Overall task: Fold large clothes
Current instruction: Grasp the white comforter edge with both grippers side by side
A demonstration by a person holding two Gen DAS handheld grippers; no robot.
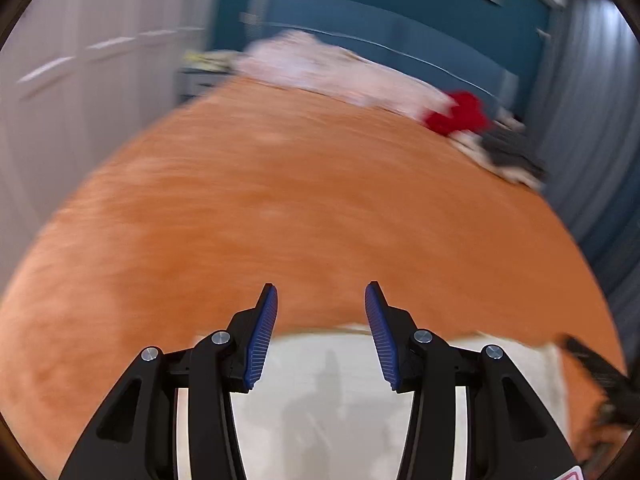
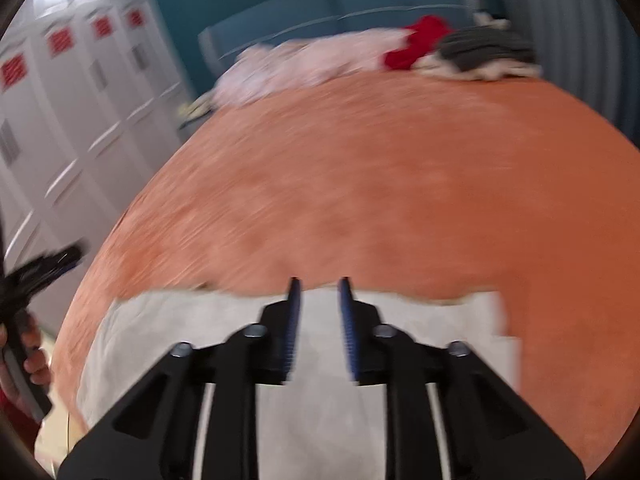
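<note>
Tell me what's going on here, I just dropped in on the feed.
A person is folding laundry on a bed with an orange cover, one handheld claw in each hand. A pale folded garment lies at the near edge. Both the left claw and the right claw are above it with nothing between the pads, the right one's gap narrower. More clothes, including a red piece, are piled at the far end. The views are motion-blurred.

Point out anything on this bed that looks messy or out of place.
The clothes heaped along the far edge of the orange bed look untidy: a pale pink pile, a red garment and a grey one lie crumpled. The white cloth near the grippers lies flat.
</note>
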